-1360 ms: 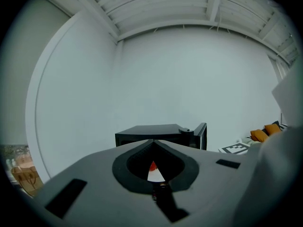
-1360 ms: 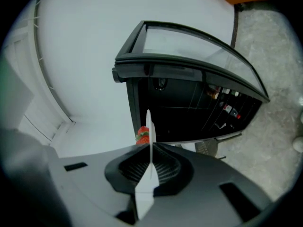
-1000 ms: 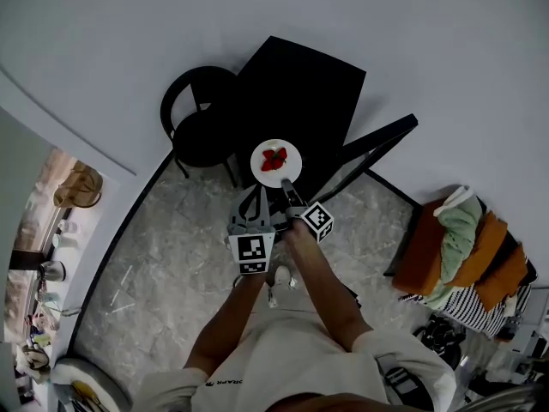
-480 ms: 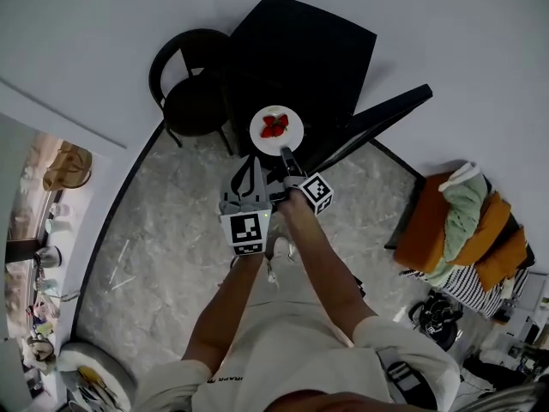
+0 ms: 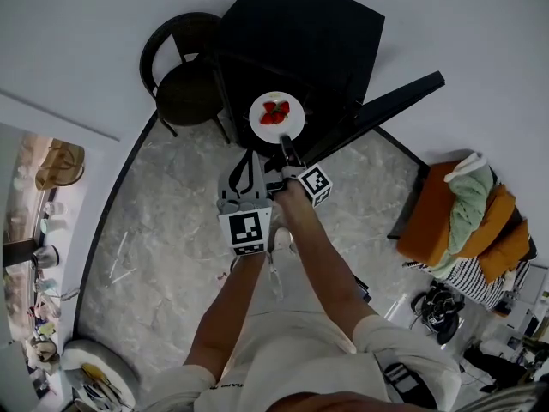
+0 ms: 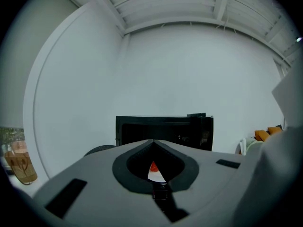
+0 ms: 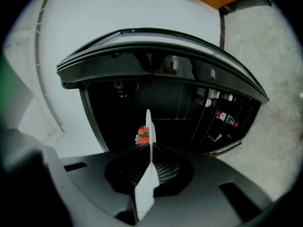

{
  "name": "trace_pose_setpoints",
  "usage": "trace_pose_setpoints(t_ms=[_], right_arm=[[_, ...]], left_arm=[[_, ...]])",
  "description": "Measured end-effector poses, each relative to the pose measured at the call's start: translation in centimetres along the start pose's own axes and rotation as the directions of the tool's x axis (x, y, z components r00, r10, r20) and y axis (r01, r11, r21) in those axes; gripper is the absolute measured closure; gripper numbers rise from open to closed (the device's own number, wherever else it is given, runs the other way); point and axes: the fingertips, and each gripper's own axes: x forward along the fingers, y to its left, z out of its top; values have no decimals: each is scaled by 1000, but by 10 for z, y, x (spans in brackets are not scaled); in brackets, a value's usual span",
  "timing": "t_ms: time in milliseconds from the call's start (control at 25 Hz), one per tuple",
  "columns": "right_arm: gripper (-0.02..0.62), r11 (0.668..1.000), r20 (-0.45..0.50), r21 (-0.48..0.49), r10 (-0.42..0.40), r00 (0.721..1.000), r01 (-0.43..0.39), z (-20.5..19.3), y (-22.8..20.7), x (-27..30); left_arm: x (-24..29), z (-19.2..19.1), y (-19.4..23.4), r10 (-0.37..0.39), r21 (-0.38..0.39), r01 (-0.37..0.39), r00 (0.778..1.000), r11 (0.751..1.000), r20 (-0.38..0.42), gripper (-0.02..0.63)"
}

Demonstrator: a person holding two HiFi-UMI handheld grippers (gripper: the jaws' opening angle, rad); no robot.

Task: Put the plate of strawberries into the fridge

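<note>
A white plate (image 5: 276, 117) with red strawberries (image 5: 274, 112) hangs in front of the open black fridge (image 5: 300, 33). My right gripper (image 5: 286, 144) is shut on the plate's near rim. In the right gripper view the plate (image 7: 149, 141) shows edge-on between the jaws, with the strawberries (image 7: 142, 135) beyond them against the dark fridge interior (image 7: 165, 112). My left gripper (image 5: 250, 157) stays just left of the right one, shut and holding nothing. In the left gripper view a sliver of plate (image 6: 155, 175) shows behind the closed jaws of that gripper (image 6: 153, 142).
The fridge door (image 5: 386, 110) stands open to the right, with bottles on its shelves (image 7: 222, 112). A black round chair (image 5: 180, 75) stands left of the fridge. A pile of orange and green clothes (image 5: 467, 213) lies at the right on the marble floor (image 5: 163, 221).
Both grippers and the plate have moved forward, closer to the fridge opening, and sunk a little. The right gripper's hold on the plate is unchanged.
</note>
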Motion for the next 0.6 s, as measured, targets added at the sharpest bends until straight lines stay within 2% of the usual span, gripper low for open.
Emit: trace_pose_setpoints(t_ms=[200, 320, 480, 600], right_arm=[[574, 1000, 35, 21, 0, 999, -1, 2, -20, 8], [574, 999, 38, 20, -27, 999, 27, -1, -32, 8], [574, 1000, 51, 20, 8, 999, -9, -3, -41, 17], [574, 1000, 67, 10, -8, 998, 7, 1, -50, 17]], left_arm=[[6, -12, 2, 5, -6, -5, 1000, 1000, -2, 603], [7, -18, 4, 11, -11, -11, 1000, 1000, -1, 603], [10, -25, 4, 17, -19, -17, 1000, 1000, 5, 603], [10, -27, 1, 14, -35, -14, 1000, 999, 14, 603]])
